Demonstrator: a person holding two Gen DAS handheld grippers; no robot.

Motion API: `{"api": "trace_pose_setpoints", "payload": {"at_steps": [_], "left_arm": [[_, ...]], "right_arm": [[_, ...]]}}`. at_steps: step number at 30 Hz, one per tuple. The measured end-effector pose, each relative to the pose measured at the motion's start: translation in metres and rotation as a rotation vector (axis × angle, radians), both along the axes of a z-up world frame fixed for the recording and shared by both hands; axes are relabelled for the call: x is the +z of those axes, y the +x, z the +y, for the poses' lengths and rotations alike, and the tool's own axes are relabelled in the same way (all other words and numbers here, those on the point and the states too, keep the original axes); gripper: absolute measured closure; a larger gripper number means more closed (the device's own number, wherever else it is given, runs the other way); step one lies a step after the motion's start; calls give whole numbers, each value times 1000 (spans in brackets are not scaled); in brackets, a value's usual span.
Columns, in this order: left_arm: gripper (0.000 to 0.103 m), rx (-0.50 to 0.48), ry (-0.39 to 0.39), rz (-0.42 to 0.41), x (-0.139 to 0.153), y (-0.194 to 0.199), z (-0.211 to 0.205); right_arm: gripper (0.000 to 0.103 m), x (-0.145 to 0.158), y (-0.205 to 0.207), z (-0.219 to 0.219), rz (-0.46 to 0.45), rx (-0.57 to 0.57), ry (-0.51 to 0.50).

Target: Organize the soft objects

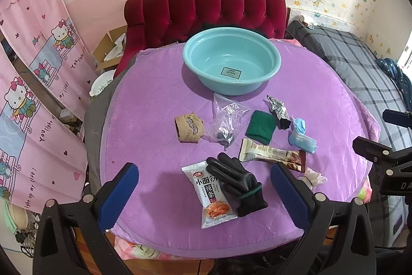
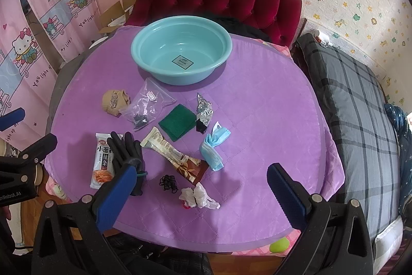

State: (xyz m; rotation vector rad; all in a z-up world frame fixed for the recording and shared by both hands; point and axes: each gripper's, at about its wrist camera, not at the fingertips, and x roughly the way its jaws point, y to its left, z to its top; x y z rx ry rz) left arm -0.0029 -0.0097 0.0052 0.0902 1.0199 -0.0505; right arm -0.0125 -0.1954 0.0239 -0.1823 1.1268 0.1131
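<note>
An empty teal basin (image 1: pixel 231 61) (image 2: pixel 181 53) stands at the far side of the purple table (image 1: pixel 144 120). In front of it lie a tan rolled sock (image 1: pixel 188 128) (image 2: pixel 114 100), a green cloth (image 1: pixel 260 127) (image 2: pixel 178 122), a blue face mask (image 1: pixel 300 135) (image 2: pixel 213 147), and black gloves (image 1: pixel 238 186) (image 2: pixel 127 150) resting on a snack packet (image 1: pixel 211 193) (image 2: pixel 101 163). My left gripper (image 1: pixel 204 195) hangs open over the gloves. My right gripper (image 2: pixel 202 195) hovers open near a crumpled white tissue (image 2: pixel 197 196) and black hair ties (image 2: pixel 168 183).
Also on the table: a clear zip bag (image 1: pixel 226 120) (image 2: pixel 148 105), a silver foil wrapper (image 1: pixel 278 110) (image 2: pixel 204 115) and a long brown-and-white wrapper (image 1: pixel 273 155) (image 2: pixel 175 155). A red tufted chair (image 1: pixel 203 9) stands behind the table, a plaid bed (image 2: pixel 355 105) to the right, pink curtains (image 1: pixel 33 63) to the left.
</note>
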Motion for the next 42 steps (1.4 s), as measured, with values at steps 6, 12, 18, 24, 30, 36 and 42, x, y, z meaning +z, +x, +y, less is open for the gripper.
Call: {"api": "trace_pose_setpoints", "payload": {"at_steps": [6, 12, 18, 24, 30, 36, 42], "left_arm": [[0, 1, -6, -1, 0, -1, -1], [0, 2, -3, 2, 0, -2, 0], [0, 2, -15, -4, -1, -2, 1], [0, 2, -18, -30, 0, -3, -1], [0, 2, -15, -24, -3, -1, -1], [0, 1, -32, -6, -14, 0, 1], [0, 15, -39, 20, -31, 1, 9]], "right_arm": [[0, -1, 0, 0, 0, -2, 7], [0, -4, 0, -1, 6, -2, 10], [0, -4, -1, -2, 4, -3, 21], [0, -7, -1, -3, 12, -5, 27], [0, -10, 0, -3, 20, -5, 24], [0, -16, 1, -2, 33, 5, 2], [0, -28, 3, -10, 58, -2, 10]]}}
